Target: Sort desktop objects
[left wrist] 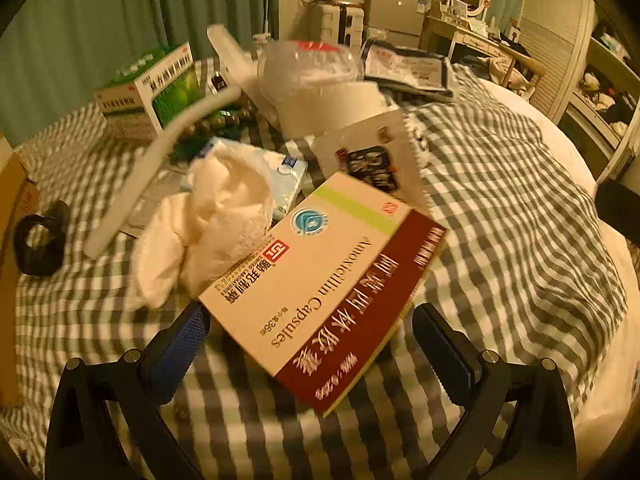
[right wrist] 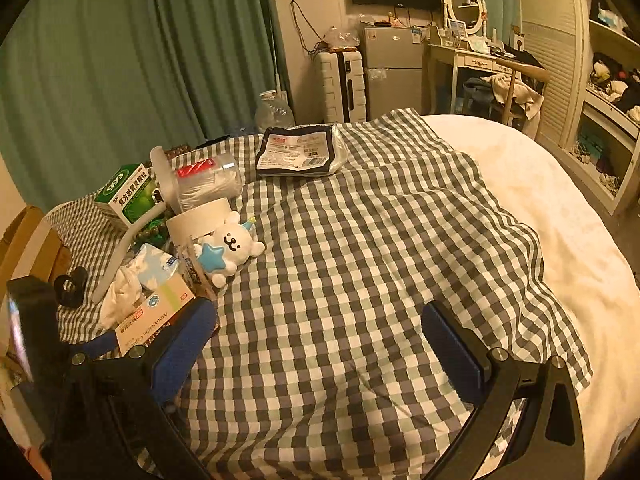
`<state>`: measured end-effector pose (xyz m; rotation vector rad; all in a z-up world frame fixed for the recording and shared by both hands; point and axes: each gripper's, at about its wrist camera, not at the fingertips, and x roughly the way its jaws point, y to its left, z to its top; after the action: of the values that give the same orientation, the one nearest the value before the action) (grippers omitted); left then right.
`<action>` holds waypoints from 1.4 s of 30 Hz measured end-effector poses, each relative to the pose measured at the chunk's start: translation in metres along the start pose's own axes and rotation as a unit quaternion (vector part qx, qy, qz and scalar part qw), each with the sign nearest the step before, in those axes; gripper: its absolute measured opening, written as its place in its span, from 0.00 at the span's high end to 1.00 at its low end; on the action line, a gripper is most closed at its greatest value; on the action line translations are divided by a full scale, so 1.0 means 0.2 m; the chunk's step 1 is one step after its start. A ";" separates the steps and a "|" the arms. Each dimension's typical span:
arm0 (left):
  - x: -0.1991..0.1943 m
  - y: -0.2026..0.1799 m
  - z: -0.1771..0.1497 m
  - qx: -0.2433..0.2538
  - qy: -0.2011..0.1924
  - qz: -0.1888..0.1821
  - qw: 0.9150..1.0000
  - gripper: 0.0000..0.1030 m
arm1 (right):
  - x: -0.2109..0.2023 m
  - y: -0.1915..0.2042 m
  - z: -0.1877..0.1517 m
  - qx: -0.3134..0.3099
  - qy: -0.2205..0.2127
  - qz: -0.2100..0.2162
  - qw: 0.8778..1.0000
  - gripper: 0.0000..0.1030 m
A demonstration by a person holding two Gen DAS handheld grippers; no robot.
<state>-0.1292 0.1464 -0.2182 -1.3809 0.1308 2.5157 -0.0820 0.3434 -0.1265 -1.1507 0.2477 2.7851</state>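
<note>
Left wrist view. Left gripper (left wrist: 310, 344): jaws spread wide, blue pads clear of everything, grasping nothing. Between and just ahead of the fingers lies a flat medicine box (left wrist: 320, 288) on the checked cloth (left wrist: 500, 200); cream face with green stripe, dark red side band, printed "Amoxicillin Capsules", with Chinese characters and a round blue-green emblem. Its far corner overlaps a crumpled white tissue (left wrist: 212, 216). Behind: a pale blue tissue packet (left wrist: 286, 176), a white curved lamp arm (left wrist: 160, 152), a green and white medicine carton (left wrist: 156, 88) with Chinese lettering, blurred. A white tape roll (left wrist: 324, 112) and a clear lidded tub (left wrist: 308, 60) stand further back. Black ring-shaped item (left wrist: 38, 244) at left edge.

Right wrist view. Right gripper (right wrist: 320, 344): jaws fully apart, empty, above bare checked cloth (right wrist: 380, 240). The amoxicillin box (right wrist: 154, 320) sits at lower left, just beside the left gripper's (right wrist: 120, 350) blue finger. White bear toy (right wrist: 230, 246) holding a blue star lies beside the tape roll (right wrist: 198, 220). Green carton (right wrist: 126, 192). Flat sealed pouch (right wrist: 300, 152) with white label, print too small to read, lies well apart at the cloth's far edge.
</note>
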 end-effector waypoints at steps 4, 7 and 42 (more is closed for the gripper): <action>0.04 0.02 0.00 0.012 0.011 -0.017 1.000 0.02 | 0.04 0.01 -0.01 -0.003 0.011 -0.001 1.000 0.00; 0.03 0.02 0.00 0.030 0.006 -0.029 0.999 0.03 | 0.04 0.02 -0.01 -0.009 0.009 -0.004 1.000 0.00; -0.27 0.32 0.08 -0.046 -0.026 -0.033 0.998 0.07 | 0.52 0.19 0.26 -0.004 0.036 0.068 0.997 0.01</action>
<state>-0.1328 0.0782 -0.1670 -1.3282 -0.0401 2.5290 -0.1965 0.3208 -0.1600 -1.2828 0.3343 2.8657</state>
